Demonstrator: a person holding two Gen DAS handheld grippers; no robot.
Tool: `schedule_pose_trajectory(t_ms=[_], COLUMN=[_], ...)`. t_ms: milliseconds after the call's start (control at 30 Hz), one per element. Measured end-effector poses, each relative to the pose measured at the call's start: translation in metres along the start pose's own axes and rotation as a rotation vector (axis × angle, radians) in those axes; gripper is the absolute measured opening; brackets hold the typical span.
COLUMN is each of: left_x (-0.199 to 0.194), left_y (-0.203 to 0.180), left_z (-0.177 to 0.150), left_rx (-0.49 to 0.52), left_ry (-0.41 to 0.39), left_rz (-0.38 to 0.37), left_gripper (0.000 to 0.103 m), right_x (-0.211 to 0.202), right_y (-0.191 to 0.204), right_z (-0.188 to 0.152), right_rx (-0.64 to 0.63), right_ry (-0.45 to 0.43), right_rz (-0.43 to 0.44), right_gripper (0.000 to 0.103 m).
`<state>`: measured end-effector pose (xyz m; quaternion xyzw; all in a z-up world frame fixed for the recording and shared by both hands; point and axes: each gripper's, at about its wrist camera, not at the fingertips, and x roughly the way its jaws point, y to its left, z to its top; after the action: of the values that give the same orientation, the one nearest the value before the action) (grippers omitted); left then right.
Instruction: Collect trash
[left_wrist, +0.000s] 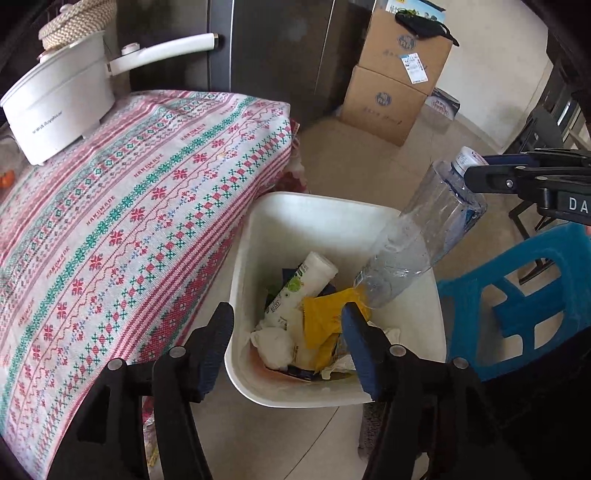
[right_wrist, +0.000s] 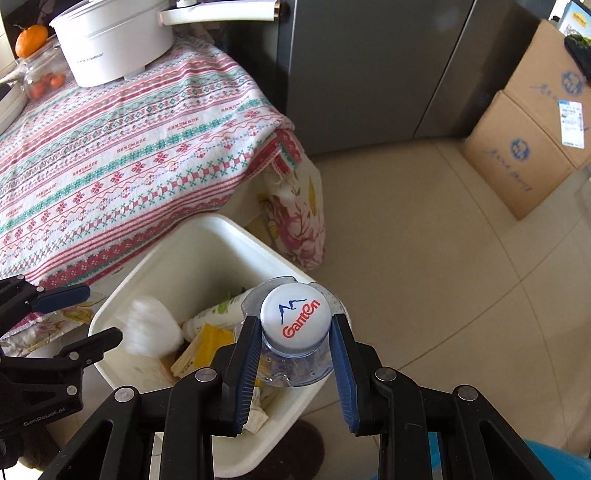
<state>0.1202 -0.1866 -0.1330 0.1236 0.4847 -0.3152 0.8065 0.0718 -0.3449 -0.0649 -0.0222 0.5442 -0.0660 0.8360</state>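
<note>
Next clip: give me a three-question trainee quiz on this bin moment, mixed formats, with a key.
1. True or false: the right gripper holds the bottle at its cap end, with its base tilted down toward the bin.
2. Multiple choice: what does the left gripper hold? A) a yellow wrapper B) a white tube C) nothing
3. Fill in: the white pot stands on the patterned ____.

Key: 1 true; 2 C, its fingers are spread above the bin with nothing between them; 3 cloth.
</note>
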Motion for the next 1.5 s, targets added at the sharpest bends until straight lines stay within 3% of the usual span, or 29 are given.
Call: schedule_pose_trajectory(t_ms=[167,300,333,633,1000,1167,1333,1500], left_x=[-0.013,-0.03,-0.036,-0.1,-0.152,-0.162,-0.174,-0.182], left_y=[0.0,0.002,0.004,0.017,0.013,-0.003,-0.003,0.003], left_z=[-0.004,-0.011,-0.014,-0.046,-0.106,-0.125,-0.134,-0.134], left_rx=[0.024,0.02,0.013,-0.102,-0.248,-0.25,-0.299,-0.327], left_ry=[-0.011,-0.021,-0.025,-0.097,-0.139,-0.16,-0.216,-0.256], left_rz=[0.047,0.08,0.087,0.185,0.311,0.35,0.389,0.416], left_gripper=[0.073,0.075,0.076,0.091,0.101,0.101,0.101,0.101], right_x=[0.006,0.003,0.0,-0.04,-0.083,-0.093,-0.099,-0.1], right_y=[-0.004,-0.009,-0.01,0.011,0.052,0.074,0.087,0.095], right_z=[0.001,0.004,0.004,-0.015,-0.079,-0.111,-0.128,-0.134], right_rx=[0.029,0.063,0.071,0.075,0.069,0.069,0.082,0.073], right_ry=[0.012,-0.007,-0.019,-0.155,-0.339,-0.366,-0.392,-0.405], right_rz=[0.0,0.018,0.025,0.046,-0.007,0.016,-0.027,-0.046], right_gripper=[0.035,0.061,0.062,0.071,0.088,0.095,0.102,0.102])
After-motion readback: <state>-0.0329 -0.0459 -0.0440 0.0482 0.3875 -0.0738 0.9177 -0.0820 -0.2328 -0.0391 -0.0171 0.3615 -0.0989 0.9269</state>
